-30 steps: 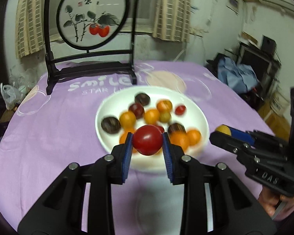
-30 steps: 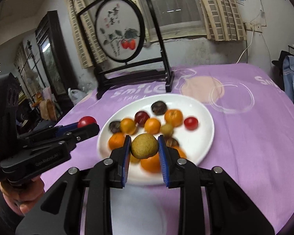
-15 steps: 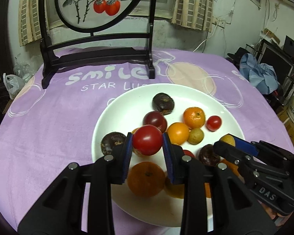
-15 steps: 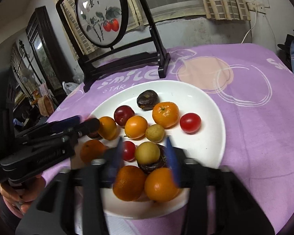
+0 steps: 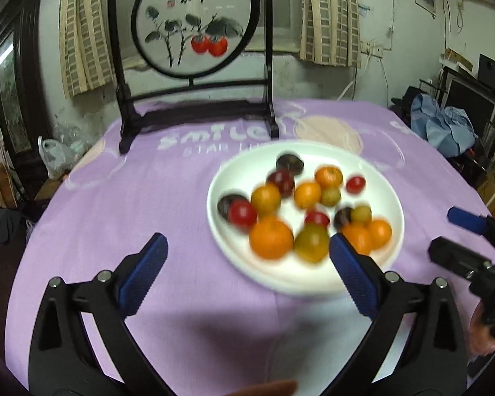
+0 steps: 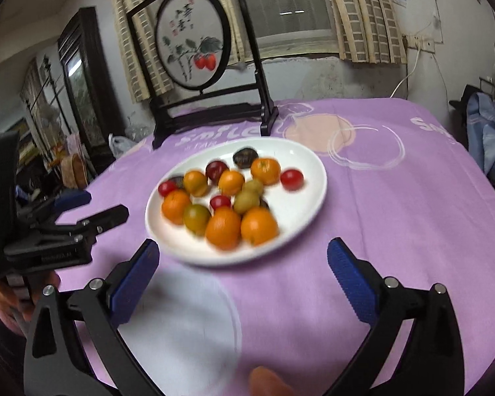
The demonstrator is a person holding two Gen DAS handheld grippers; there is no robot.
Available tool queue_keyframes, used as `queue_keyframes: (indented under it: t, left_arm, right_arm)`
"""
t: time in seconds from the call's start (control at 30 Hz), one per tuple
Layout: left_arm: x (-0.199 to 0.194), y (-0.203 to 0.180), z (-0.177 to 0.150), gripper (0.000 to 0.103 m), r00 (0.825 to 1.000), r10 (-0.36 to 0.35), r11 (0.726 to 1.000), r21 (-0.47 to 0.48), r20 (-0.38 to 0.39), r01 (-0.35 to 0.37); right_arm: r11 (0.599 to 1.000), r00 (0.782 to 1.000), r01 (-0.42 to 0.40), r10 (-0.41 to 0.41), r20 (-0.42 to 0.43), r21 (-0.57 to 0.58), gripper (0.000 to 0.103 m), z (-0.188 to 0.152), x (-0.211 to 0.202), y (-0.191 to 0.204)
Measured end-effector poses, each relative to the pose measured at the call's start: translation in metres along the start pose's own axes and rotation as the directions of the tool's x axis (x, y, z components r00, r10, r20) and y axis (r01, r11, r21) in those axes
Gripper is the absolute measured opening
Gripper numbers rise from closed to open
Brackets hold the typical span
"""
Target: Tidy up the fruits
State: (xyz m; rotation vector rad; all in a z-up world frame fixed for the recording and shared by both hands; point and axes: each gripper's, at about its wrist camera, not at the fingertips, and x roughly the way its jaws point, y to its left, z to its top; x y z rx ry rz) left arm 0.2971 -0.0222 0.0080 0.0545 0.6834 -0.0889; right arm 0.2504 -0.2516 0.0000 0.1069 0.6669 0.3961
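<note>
A white plate (image 5: pixel 373 272) (image 6: pixel 308 165) on the purple tablecloth holds several small fruits: oranges, red tomatoes, yellow-green and dark ones. A red tomato (image 5: pixel 242 213) (image 6: pixel 167 187) lies at the plate's left edge. A yellow-green fruit (image 5: pixel 312 242) (image 6: pixel 197 218) lies near the front. My left gripper (image 5: pixel 246 272) is open and empty, in front of the plate; it also shows in the right wrist view (image 6: pixel 94 206). My right gripper (image 6: pixel 242 275) is open and empty, in front of the plate; it also shows in the left wrist view (image 5: pixel 458 234).
A black wooden stand with a round painted screen (image 5: pixel 194 23) (image 6: pixel 191 39) stands behind the plate at the table's far side. The purple cloth (image 5: pixel 132 198) covers the whole table. Room clutter lies beyond the table edges.
Both grippers have opened and let go of their fruits onto the plate: the left its red tomato, the right its yellow-green fruit. Both have pulled back from the plate.
</note>
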Motion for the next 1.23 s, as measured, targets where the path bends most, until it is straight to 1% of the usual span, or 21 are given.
queue_keyframes:
  t: [0.1,0.23,0.4,0.53,0.7,0.93,1.13,1.23]
  left_arm:
    - [-0.015,0.000,-0.024,0.100,1.000,0.020,1.000,0.022,-0.003,-0.020]
    - [-0.030,0.002,-0.050,0.100,0.999,0.019,1.000,0.025,-0.041,-0.018]
    - [-0.045,0.007,-0.069,0.100,0.999,0.036,0.999,0.009,-0.033,-0.036]
    - [-0.047,0.011,-0.079,0.100,0.998,0.038,0.999,0.000,-0.053,-0.038]
    - [-0.049,0.014,-0.079,0.100,0.998,0.037,0.999,-0.007,-0.045,-0.037]
    - [-0.049,0.014,-0.079,0.100,0.998,0.037,0.999,-0.007,-0.043,-0.037]
    - [-0.048,0.013,-0.079,0.100,0.997,0.068,0.998,-0.002,-0.032,-0.068]
    - [-0.046,0.013,-0.080,0.100,0.997,0.072,0.997,0.001,-0.033,-0.072]
  right_arm:
    - [1.000,1.000,-0.009,0.009,-0.016,-0.011,0.102,-0.017,-0.015,0.004]
    - [0.999,0.999,-0.035,0.034,-0.032,-0.019,0.102,-0.036,-0.031,0.009]
    - [0.999,1.000,0.007,-0.008,-0.021,-0.049,0.102,-0.048,-0.037,0.013]
    - [0.998,0.999,0.000,-0.002,-0.037,-0.061,0.102,-0.051,-0.034,0.015]
    - [0.997,0.999,0.015,-0.018,-0.038,-0.080,0.102,-0.052,-0.033,0.017]
    - [0.995,0.999,0.017,-0.020,-0.038,-0.094,0.102,-0.053,-0.032,0.020]
    - [0.995,0.999,0.024,-0.028,-0.040,-0.098,0.102,-0.053,-0.031,0.020]
    - [0.995,0.999,0.028,-0.031,-0.036,-0.099,0.102,-0.053,-0.031,0.020]
